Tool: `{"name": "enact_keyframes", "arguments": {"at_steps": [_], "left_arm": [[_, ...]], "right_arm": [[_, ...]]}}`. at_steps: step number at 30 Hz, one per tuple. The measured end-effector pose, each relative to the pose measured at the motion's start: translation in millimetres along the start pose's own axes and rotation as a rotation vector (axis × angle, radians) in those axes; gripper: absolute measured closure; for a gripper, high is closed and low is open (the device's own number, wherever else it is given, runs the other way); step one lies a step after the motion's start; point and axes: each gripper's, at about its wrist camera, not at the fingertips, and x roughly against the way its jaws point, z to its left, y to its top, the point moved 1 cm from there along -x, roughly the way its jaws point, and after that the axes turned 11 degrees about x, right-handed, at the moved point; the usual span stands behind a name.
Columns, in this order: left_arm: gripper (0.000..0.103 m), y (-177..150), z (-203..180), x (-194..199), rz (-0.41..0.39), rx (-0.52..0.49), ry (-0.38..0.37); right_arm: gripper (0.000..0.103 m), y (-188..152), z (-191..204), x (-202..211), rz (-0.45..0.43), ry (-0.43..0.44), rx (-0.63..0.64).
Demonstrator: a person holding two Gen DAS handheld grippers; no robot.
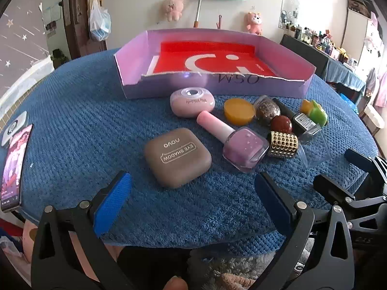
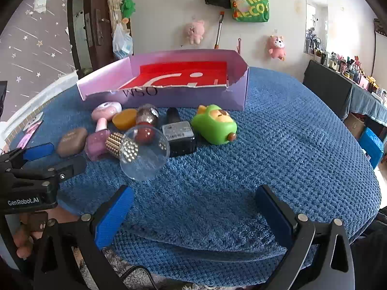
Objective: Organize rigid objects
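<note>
A brown eye shadow case (image 1: 178, 156) (image 2: 72, 141) lies just ahead of my open, empty left gripper (image 1: 193, 186). Right of it lie a purple nail polish bottle (image 1: 238, 145) (image 2: 98, 140), a pink oval case (image 1: 192, 101) (image 2: 106, 110), an orange disc (image 1: 239, 110) (image 2: 124, 119), a gold studded cylinder (image 1: 283, 144) (image 2: 121, 145), a red ball (image 1: 281, 124) (image 2: 144, 135), a black box (image 2: 179, 135) and a green toy (image 2: 214, 126) (image 1: 314, 112). My right gripper (image 2: 193, 204) is open and empty over bare cloth.
A purple open box (image 1: 212, 84) (image 2: 169, 96) with a red floor stands behind the objects. A clear plastic dome (image 2: 147, 154) lies on the pile. A phone (image 1: 13, 166) lies at the left edge of the blue tablecloth (image 2: 278, 145).
</note>
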Motion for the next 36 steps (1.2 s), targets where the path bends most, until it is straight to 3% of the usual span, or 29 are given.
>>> {"name": "enact_keyframes", "arguments": {"at_steps": [36], "left_arm": [[0.0, 0.4, -0.3, -8.0, 0.044, -0.013, 0.032]], "right_arm": [[0.0, -4.0, 2.1, -1.4, 0.011, -0.019, 0.014]]}}
